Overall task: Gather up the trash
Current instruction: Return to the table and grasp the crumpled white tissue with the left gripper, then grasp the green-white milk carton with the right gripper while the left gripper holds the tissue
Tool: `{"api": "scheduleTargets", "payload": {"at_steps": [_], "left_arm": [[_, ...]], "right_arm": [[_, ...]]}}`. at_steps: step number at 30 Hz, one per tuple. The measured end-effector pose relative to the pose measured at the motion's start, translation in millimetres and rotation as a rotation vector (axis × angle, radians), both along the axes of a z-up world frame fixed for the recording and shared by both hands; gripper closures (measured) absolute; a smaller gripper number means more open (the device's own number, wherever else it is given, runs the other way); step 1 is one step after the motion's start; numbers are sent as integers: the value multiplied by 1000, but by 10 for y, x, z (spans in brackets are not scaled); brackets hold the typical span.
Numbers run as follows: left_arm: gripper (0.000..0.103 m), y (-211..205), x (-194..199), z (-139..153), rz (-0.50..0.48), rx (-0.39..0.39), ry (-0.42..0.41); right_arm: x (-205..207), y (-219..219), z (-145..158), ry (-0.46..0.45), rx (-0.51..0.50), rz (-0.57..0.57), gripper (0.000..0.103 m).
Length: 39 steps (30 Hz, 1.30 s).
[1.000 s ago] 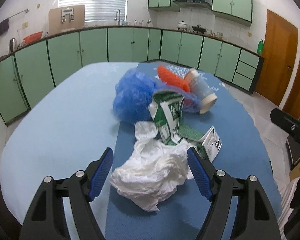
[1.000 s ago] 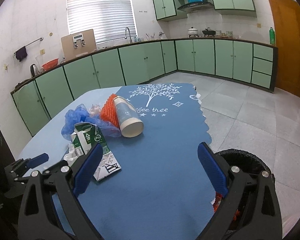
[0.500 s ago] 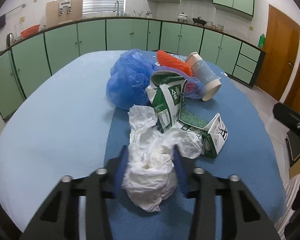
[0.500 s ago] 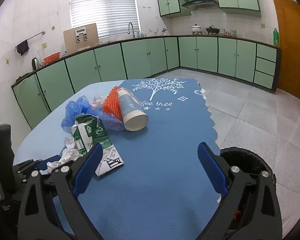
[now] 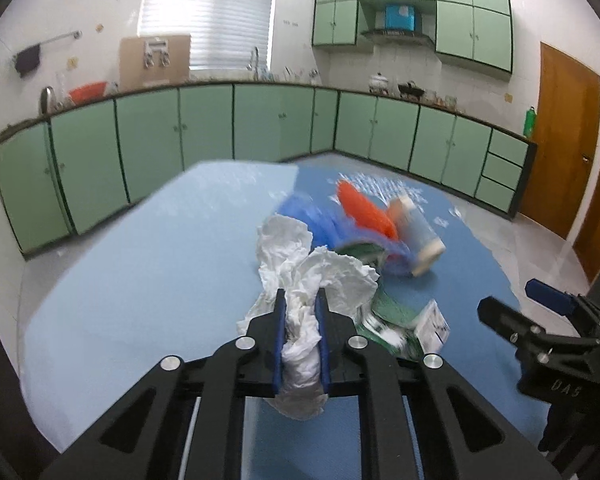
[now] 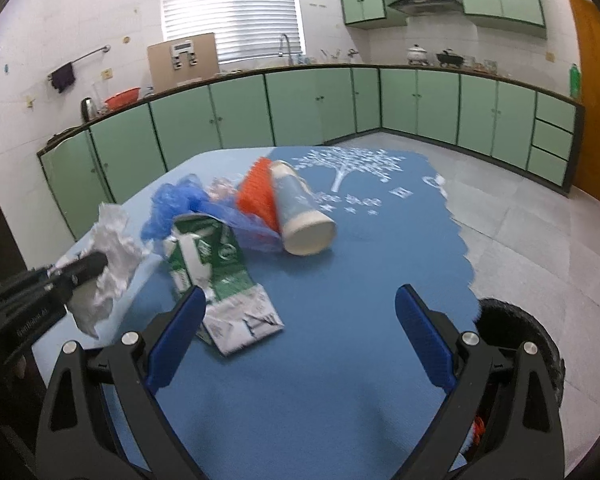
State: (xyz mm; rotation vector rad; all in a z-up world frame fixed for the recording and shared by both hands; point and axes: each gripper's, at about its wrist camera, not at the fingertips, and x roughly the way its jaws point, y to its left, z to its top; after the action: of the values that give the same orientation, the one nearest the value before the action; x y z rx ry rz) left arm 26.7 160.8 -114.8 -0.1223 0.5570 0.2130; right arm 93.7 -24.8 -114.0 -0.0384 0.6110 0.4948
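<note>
The left claw (image 5: 300, 322) is closing on the crumpled white tissue (image 5: 316, 280), pinched between its pads above the worktop (image 6: 340, 280). The right claw (image 6: 300, 328) stands wide and empty. The bin (image 6: 516, 336) lies right of the worktop, nearer the right claw.

Carton (image 6: 216, 268) lies before cup (image 6: 300, 212), bag (image 6: 172, 204) behind.

The right gripper (image 5: 556, 320) body carries embossed letters, they look like "DAS" — not sure. Print on the green carton (image 6: 216, 256) is too blurred.
</note>
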Motion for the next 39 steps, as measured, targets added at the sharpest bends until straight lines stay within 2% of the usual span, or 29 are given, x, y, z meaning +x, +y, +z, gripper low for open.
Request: {"api": "scheduleTargets", "payload": {"at_steps": [3, 13, 17, 23, 29, 31, 32, 39], "left_arm": [[90, 85, 26, 16, 31, 28, 1], [90, 343, 37, -239, 93, -1, 73], [90, 413, 43, -293, 96, -13, 80], [90, 371, 104, -343, 69, -30, 88], [90, 291, 134, -391, 53, -28, 105], [90, 306, 134, -394, 59, -33, 110], [90, 320, 134, -393, 65, -34, 110], [90, 340, 159, -384, 69, -29, 112]], "right_arm": [[40, 178, 45, -14, 1, 46, 10], [187, 585, -65, 31, -24, 121, 10], [217, 593, -145, 49, -52, 115, 10], [219, 506, -347, 123, -79, 117, 10], [207, 550, -406, 146, -84, 150, 10], [216, 557, -419, 158, -87, 165, 21], [224, 558, -435, 170, -90, 177, 32], [188, 505, -390, 168, -69, 194, 43]]}}
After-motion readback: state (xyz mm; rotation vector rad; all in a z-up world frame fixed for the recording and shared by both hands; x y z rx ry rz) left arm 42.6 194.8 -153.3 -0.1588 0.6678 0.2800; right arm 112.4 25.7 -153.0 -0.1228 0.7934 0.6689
